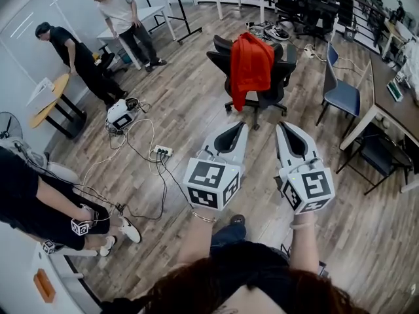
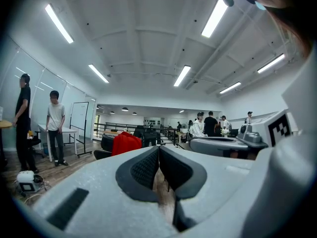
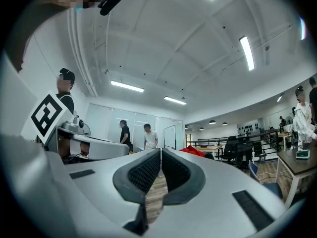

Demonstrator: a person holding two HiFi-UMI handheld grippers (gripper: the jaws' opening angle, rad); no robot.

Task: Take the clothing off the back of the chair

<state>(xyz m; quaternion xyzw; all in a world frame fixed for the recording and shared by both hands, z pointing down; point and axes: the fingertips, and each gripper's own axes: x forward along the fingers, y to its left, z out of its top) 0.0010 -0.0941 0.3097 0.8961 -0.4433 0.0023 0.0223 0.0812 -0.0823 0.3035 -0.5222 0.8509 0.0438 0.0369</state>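
Head view shows the red clothing [image 1: 250,67] draped over the chair [image 1: 280,87] back. The left gripper [image 1: 239,127] and right gripper [image 1: 283,127], well short of the chair, have jaws pressed together, empty. This looks like the approach; next, reach the chair and spread the jaws.

Bright, even light comes from long ceiling strip lamps [image 2: 216,15], which blow out to white glare in both gripper views. The wooden floor [image 1: 196,110] shows a soft sheen and only faint shadows. Wide-angle distortion bends straight lines and darkens the corners. The red clothing [image 1: 251,64] looks sharp and vivid.
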